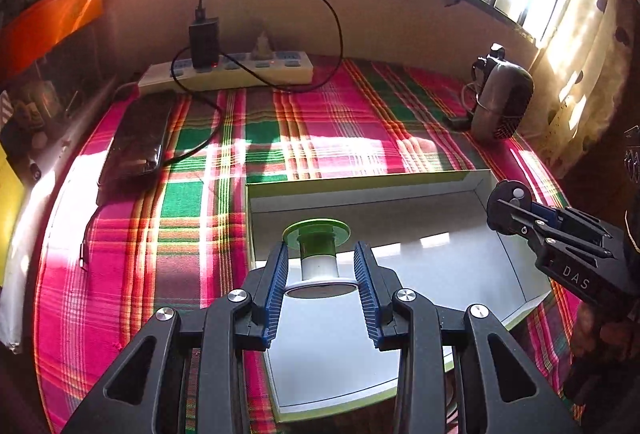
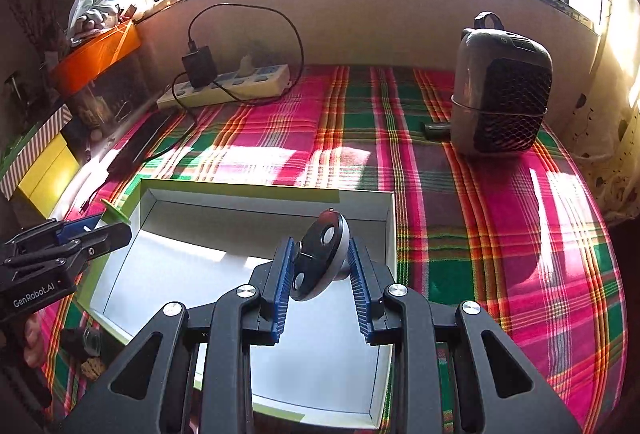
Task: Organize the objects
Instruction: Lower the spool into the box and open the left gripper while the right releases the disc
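A shallow white box with a green rim [image 1: 440,266] [image 2: 224,254] lies on the plaid cloth. My left gripper [image 1: 322,274] is shut on a spool-shaped item with a green disc end and white body [image 1: 318,254], held over the box's left part; its green disc shows in the right wrist view [image 2: 116,211]. My right gripper [image 2: 320,266] is shut on a round black disc with silver back [image 2: 320,258], held over the box's right part. The disc and right gripper also show in the left wrist view [image 1: 510,207].
A dark portable speaker [image 2: 500,89] [image 1: 502,93] stands at the back right. A power strip with a black charger and cable [image 1: 228,71] [image 2: 224,85] lies at the back. A black phone [image 1: 138,137] lies at the left. Orange and yellow boxes [image 2: 92,57] stand at the left.
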`<state>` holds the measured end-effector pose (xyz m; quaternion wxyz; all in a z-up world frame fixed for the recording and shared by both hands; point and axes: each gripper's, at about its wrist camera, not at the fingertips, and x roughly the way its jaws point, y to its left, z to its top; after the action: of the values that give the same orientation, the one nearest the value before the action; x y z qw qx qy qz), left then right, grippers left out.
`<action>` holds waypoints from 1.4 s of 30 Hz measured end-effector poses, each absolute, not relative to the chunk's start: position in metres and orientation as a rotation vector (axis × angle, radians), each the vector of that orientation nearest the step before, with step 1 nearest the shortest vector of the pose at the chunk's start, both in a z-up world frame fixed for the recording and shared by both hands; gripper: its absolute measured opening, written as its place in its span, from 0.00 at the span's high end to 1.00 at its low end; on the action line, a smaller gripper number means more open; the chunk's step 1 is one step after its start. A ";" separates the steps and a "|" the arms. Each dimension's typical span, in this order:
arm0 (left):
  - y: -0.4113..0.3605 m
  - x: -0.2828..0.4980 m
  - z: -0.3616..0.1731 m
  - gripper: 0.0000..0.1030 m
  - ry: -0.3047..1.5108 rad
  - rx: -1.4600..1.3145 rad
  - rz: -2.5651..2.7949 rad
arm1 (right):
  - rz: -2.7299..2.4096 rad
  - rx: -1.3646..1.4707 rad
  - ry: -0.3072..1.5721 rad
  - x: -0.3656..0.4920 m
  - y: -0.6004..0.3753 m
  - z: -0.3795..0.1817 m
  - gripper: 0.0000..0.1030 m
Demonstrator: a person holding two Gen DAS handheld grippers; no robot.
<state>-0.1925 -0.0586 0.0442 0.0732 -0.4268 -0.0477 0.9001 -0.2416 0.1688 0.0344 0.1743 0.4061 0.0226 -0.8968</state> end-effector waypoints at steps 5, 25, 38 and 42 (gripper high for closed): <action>-0.053 -0.213 0.034 0.69 -0.107 -1.318 2.684 | -2.535 1.180 0.079 -0.257 0.164 0.024 0.72; -0.041 -0.232 0.017 0.69 -0.012 -1.378 2.671 | -2.514 1.231 0.147 -0.274 0.154 0.006 0.72; -0.037 -0.233 0.017 0.69 0.022 -1.392 2.689 | -2.546 1.219 0.172 -0.274 0.151 0.005 0.72; -0.037 -0.233 0.017 0.69 0.023 -1.392 2.689 | -2.550 1.215 0.178 -0.273 0.150 0.005 0.71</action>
<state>-0.2331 -0.0371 0.0168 0.0568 -0.4590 0.0074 0.8866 -0.2731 0.1505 0.0046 0.1548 0.4242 0.0622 -0.8901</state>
